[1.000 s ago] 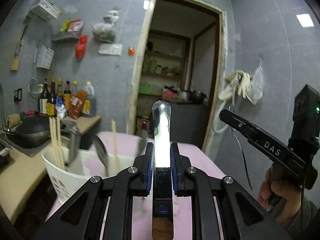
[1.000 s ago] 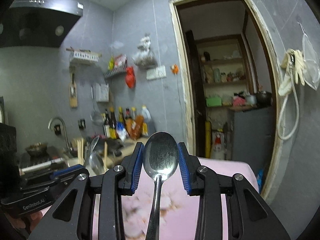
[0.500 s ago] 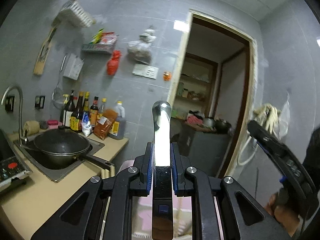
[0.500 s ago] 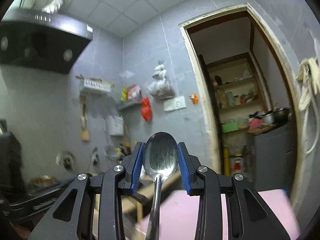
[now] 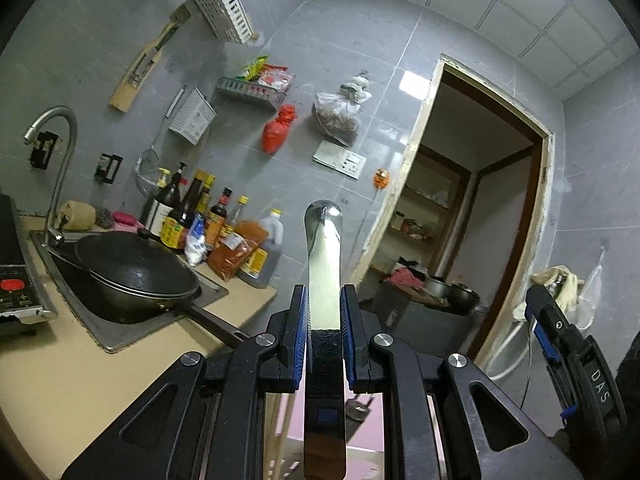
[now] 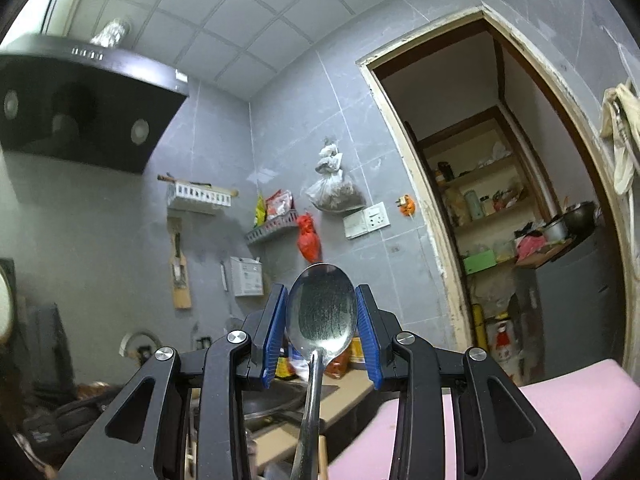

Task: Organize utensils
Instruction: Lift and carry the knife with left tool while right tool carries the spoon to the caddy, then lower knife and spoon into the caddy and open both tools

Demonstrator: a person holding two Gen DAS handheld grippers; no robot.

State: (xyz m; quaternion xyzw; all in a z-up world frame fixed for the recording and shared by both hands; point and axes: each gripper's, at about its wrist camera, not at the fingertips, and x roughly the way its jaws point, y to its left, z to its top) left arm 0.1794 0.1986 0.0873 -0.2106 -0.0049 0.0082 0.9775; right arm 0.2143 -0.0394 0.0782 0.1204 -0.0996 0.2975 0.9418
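Wok (image 5: pixel 136 276) in sink, 9 o'clock — tap (image 5: pixel 60 160) arching above. Bottles (image 5: pixel 208 220) in row behind wok, against wall. Red bag (image 5: pixel 277 131) and clear bag (image 5: pixel 338 114) hanging at 12. Doorway (image 5: pixel 472 216) at 2 — shelves inside. Hood (image 6: pixel 80 108) at 10 o'clock.

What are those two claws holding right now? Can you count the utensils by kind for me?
Spoon: 1
Flat steel utensil, exact kind unclear: 1
Total: 2
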